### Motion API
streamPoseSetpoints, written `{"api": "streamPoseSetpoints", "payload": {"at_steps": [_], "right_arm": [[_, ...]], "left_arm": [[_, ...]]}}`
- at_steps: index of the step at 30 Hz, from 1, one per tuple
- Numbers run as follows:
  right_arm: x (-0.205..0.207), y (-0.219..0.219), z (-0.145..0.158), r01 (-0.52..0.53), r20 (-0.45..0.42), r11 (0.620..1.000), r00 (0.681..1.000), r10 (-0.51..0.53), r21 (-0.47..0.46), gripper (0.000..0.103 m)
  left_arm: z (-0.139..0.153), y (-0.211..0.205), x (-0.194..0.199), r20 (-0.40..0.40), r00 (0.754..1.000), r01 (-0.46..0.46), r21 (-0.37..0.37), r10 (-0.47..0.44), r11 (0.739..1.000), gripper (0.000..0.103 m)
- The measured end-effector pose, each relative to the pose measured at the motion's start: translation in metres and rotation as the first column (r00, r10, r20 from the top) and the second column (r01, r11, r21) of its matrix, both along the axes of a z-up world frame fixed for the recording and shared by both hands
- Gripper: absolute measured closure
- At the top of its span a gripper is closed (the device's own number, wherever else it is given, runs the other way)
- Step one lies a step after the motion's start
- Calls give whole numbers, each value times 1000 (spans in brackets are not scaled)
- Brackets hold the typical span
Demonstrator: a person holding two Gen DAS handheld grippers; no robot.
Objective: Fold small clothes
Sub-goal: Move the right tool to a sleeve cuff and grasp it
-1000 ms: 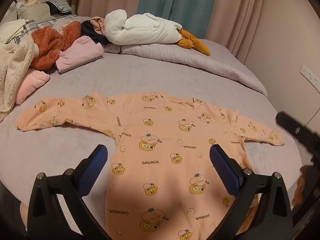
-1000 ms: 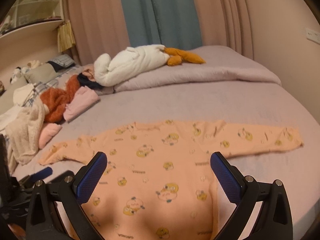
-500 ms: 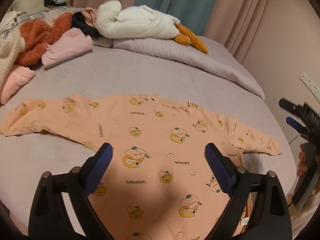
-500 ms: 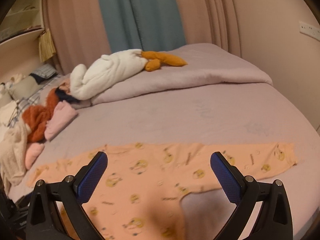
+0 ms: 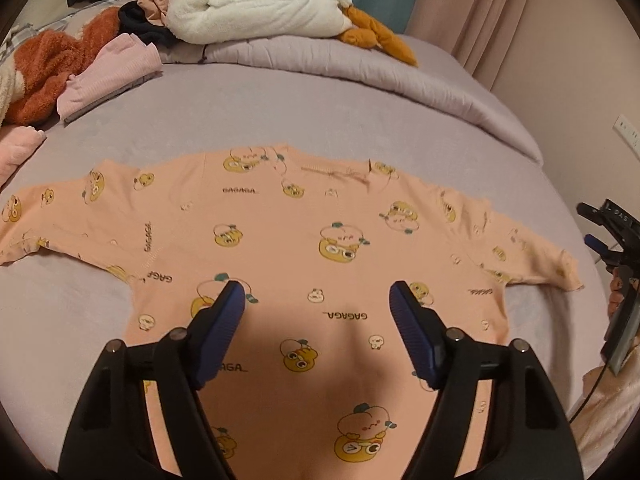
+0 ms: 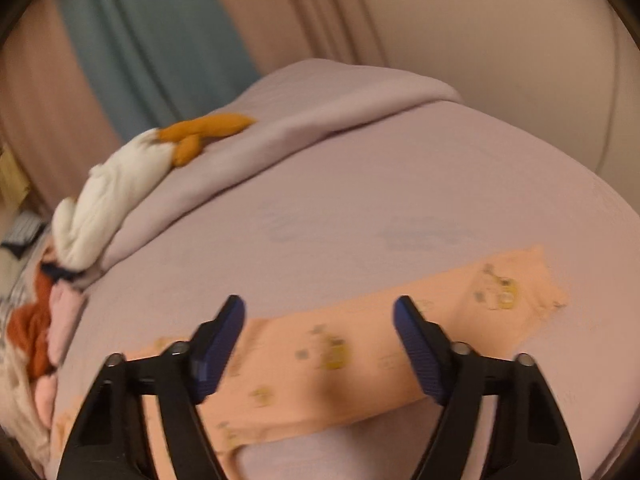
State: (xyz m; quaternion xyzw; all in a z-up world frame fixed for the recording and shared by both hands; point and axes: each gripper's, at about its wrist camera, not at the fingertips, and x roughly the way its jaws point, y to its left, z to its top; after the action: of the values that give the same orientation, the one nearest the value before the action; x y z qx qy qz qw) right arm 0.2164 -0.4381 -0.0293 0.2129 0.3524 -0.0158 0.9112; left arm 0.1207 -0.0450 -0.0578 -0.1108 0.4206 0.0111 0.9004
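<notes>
Left wrist view, peach cartoon-print top [image 5: 304, 240] spread flat on bed [image 5: 280, 112], both grippers' fingers released.

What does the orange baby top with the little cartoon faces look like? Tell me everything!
The peach top is soft-looking knit cloth printed with yellow cartoon faces and the word GAGAGA. It lies flat on the lilac bed, unfolded, both long sleeves stretched out sideways. The open left tool hovers over its middle, the open right tool over one sleeve.
</notes>
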Motion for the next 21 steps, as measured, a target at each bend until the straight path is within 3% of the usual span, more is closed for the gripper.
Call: {"api": "streamPoseSetpoints", "payload": {"at_steps": [4,9,12,15,21], "right_arm": [[-4,-41,-20,130,-63,990,990,-126,63,32],[-12,-72,-37,267,-133,962,957,-259,49,32],[-17,-86,-44,309,-160,948,942,-294,80,32],[-22,-93,-48,363,-183,931,919,-350,43,32],[-28,-103,-51,420,-217,907,888,-406,22,32]], "left_arm": [[-4,-4,0,-3,1000,-4,30,4,1000,29],[-6,-2,1,-4,1000,-14,41,15,999,29],[-9,0,1,-16,999,-38,50,39,998,29],[-13,6,1,-32,998,-46,20,46,999,29],[-17,6,0,-47,998,-47,33,48,998,29]]}}
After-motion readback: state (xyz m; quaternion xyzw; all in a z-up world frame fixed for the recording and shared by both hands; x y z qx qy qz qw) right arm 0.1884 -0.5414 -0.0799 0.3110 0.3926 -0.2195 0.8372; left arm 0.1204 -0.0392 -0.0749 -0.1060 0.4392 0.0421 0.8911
